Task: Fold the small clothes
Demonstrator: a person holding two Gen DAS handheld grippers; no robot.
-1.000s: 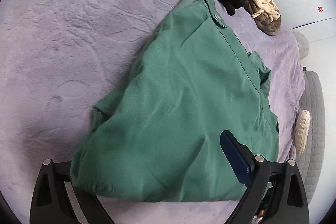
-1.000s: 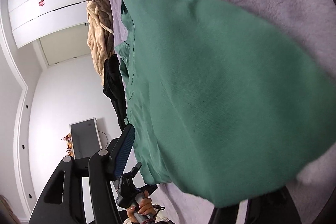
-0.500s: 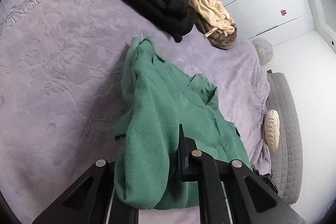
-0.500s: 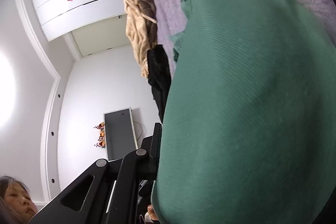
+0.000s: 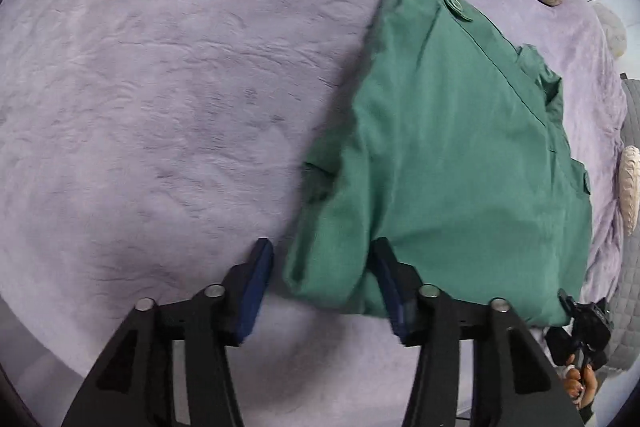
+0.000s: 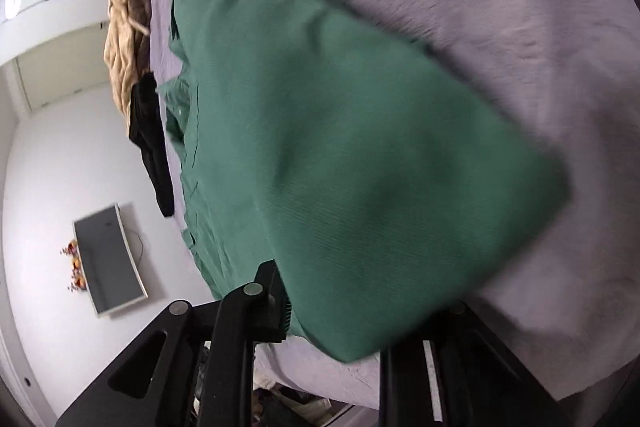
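Note:
A green buttoned garment [image 5: 452,155] lies folded over on the purple bedspread [image 5: 160,107]. My left gripper [image 5: 320,279] is open, its blue-padded jaws standing either side of the garment's near folded corner without pinching it. In the right wrist view the same green garment [image 6: 360,167] fills the middle. My right gripper [image 6: 372,311] is open; its left finger [image 6: 272,307] shows beside the cloth's near edge and the right finger is mostly hidden under the fold.
A black garment [image 6: 150,143] and a beige and brown pile [image 6: 126,27] lie at the bed's far side. A grey quilted seat [image 5: 630,227] with a pale cushion [image 5: 630,187] stands past the bed. A wall screen [image 6: 108,259] shows beyond.
Half a second ago both grippers held the garment lifted and bunched. Now it lies down flat on the bed, folded over, and both grippers have opened and let go.

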